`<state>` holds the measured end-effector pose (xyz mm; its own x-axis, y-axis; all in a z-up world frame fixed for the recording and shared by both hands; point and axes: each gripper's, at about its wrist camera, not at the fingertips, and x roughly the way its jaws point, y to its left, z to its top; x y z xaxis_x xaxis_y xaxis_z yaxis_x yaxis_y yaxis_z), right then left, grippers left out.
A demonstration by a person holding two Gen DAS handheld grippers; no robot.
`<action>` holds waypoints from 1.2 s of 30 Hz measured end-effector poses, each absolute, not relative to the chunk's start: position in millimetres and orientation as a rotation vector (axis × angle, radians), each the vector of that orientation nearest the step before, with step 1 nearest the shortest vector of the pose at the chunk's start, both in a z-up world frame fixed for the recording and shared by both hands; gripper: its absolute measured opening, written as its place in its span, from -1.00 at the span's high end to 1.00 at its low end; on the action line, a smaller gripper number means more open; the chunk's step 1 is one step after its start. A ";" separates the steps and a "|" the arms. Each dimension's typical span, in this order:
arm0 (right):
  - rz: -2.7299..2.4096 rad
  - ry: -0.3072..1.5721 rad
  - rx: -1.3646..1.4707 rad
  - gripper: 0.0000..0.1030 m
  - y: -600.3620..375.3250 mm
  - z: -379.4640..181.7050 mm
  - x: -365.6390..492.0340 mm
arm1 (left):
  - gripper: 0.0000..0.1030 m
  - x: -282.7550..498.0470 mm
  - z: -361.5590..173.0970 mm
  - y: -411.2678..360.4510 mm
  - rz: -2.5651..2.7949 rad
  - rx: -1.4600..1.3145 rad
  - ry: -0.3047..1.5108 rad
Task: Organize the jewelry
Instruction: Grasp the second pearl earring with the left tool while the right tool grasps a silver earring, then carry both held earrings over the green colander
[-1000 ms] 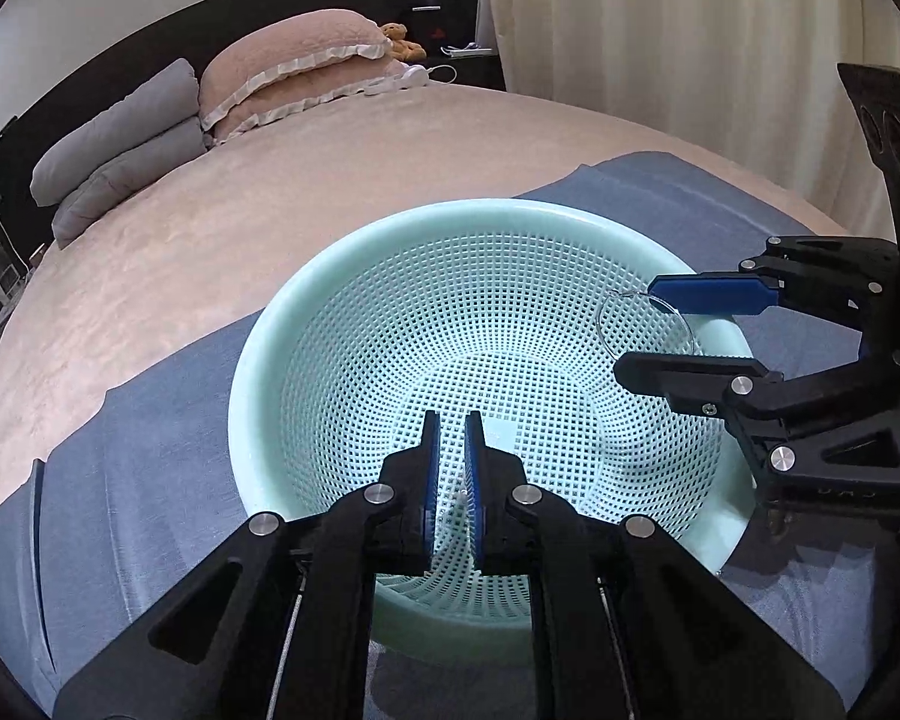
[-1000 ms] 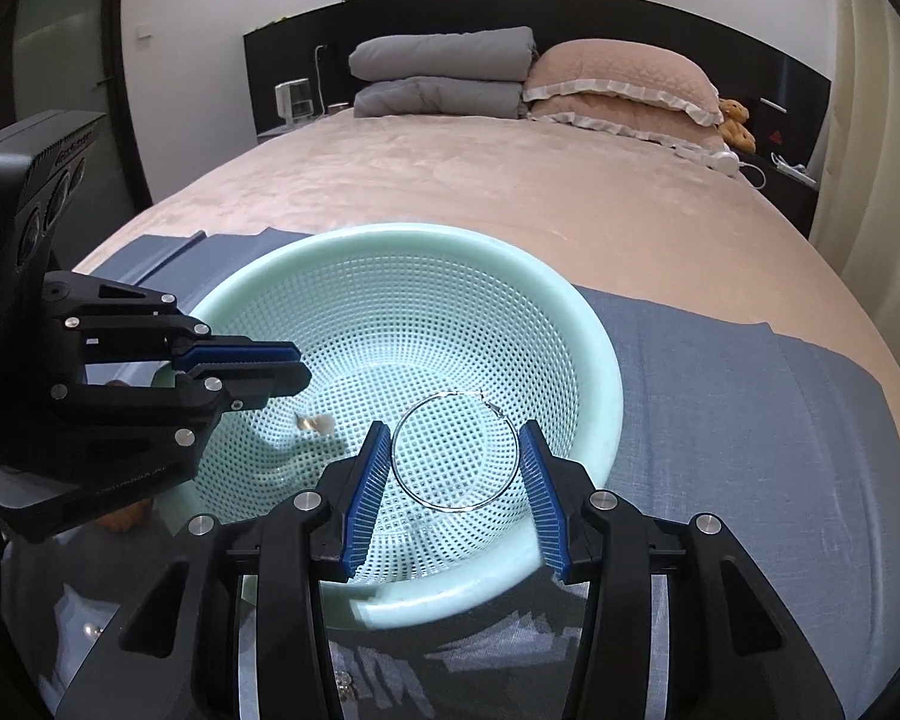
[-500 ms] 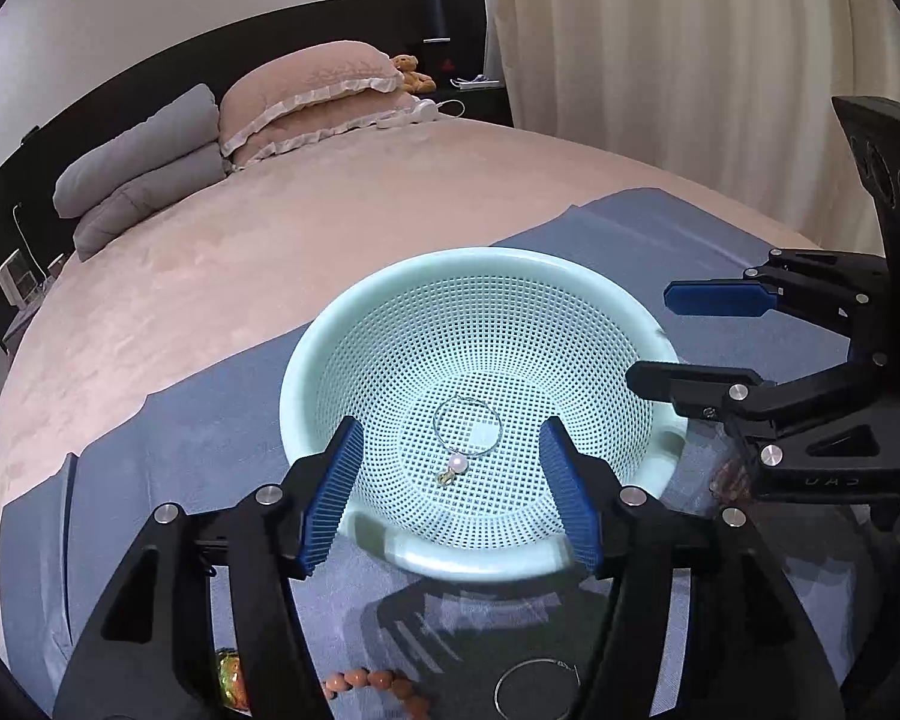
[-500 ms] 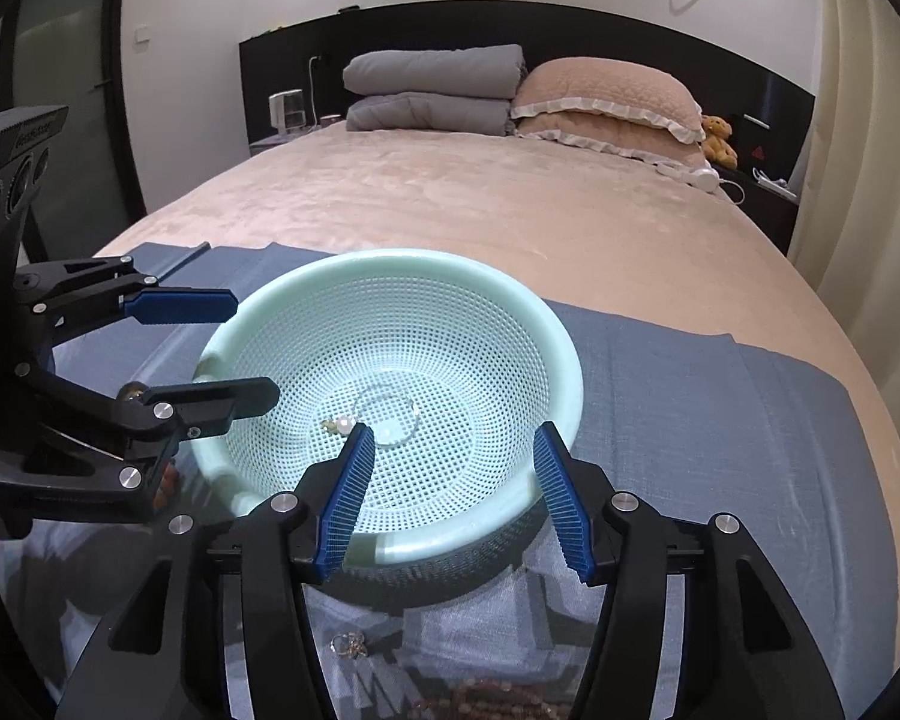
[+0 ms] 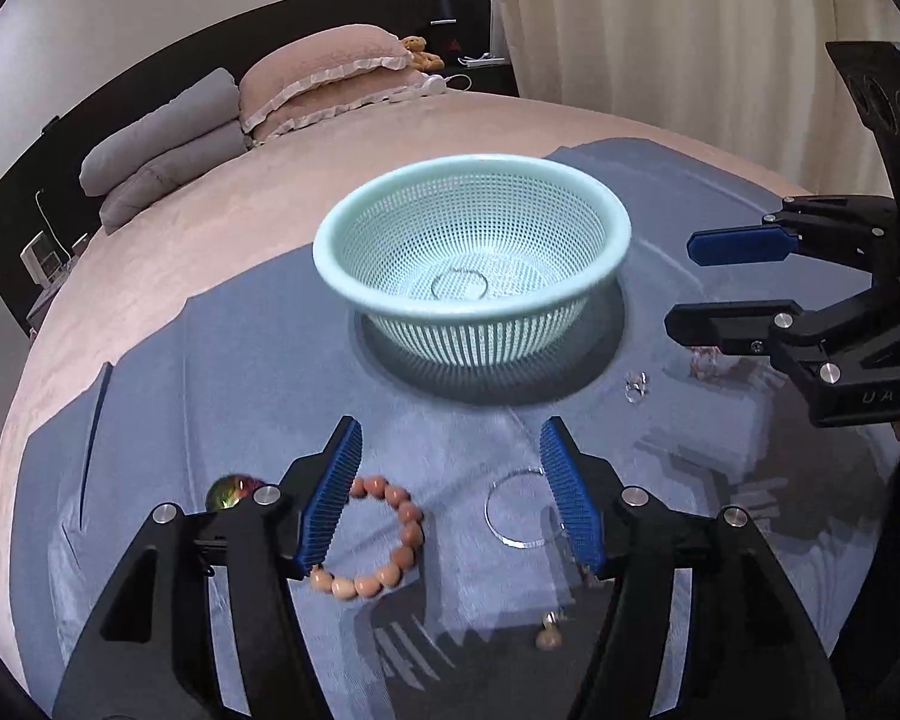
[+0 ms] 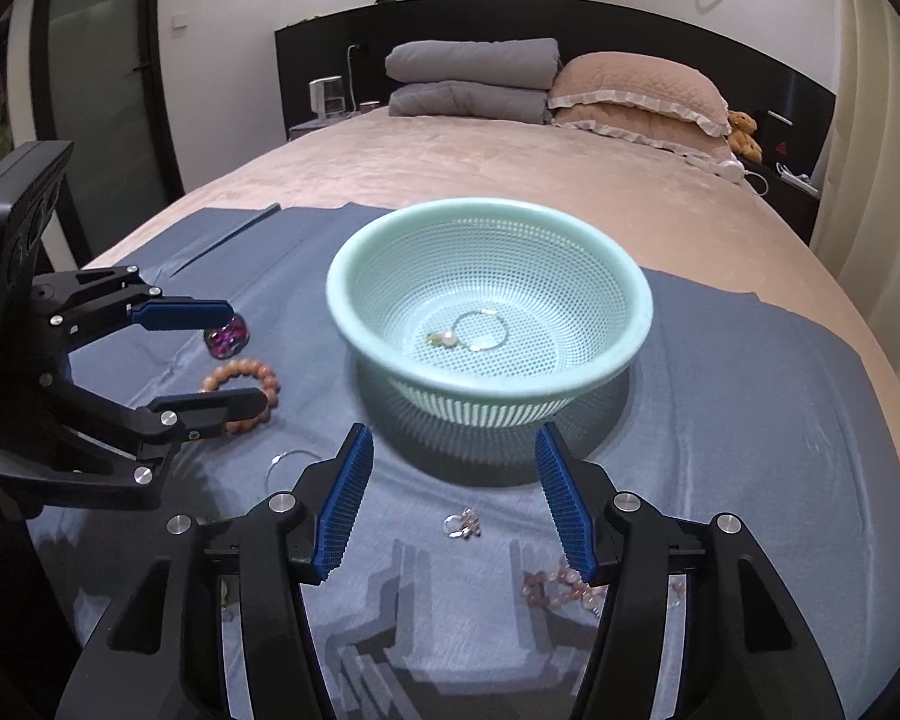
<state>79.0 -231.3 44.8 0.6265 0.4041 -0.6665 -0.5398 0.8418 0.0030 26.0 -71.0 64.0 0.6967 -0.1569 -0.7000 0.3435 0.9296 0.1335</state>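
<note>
**Both grippers empty and pulled back; two pieces in basket, rest on cloth**

Change since 1 s ago: R gripper (image 6: 450, 498) then held a thin hoop between its pads over the basket (image 6: 342, 312); L gripper (image 5: 450, 498) was nearly closed down inside the bowl. Now both are withdrawn to the near side of the basket, jaws wide apart, nothing gripped.

Basket contents: hoop earring (image 6: 481, 330) and pearl piece (image 6: 447, 337) lie on the mesh floor, touching or nearly so. Judged: two drop-offs done.

Remaining on the blue cloth (image 6: 750, 420):
- wooden bead bracelet (image 5: 378, 534), partly between L pads
- second hoop (image 5: 519, 510), just beside L's right pad
- small pearl drop (image 5: 549, 636), near L's base
- iridescent bead item (image 5: 231, 492), left of L
- ring (image 6: 462, 523), between R pads but lying on the cloth below them
- pinkish bead strand (image 6: 555, 585), partly behind R's right finger

Assessment: task roughly a quarter done. L appears placed for bracelet or hoop, R for ring. Risk: thin hoop and ring lie flat on soft cloth; pads may pinch fabric.
</note>
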 end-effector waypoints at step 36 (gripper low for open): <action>0.496 0.846 0.000 0.78 -250.9 -41.2 103.9 | 0.77 -56.2 -15.1 -62.0 -0.354 0.224 0.708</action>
<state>103.9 -250.9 -41.2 0.5567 0.4199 -0.7168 -0.4201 0.8867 0.1931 -56.2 -62.0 -15.1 0.7037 -0.2404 -0.6686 0.3905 0.9170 0.0813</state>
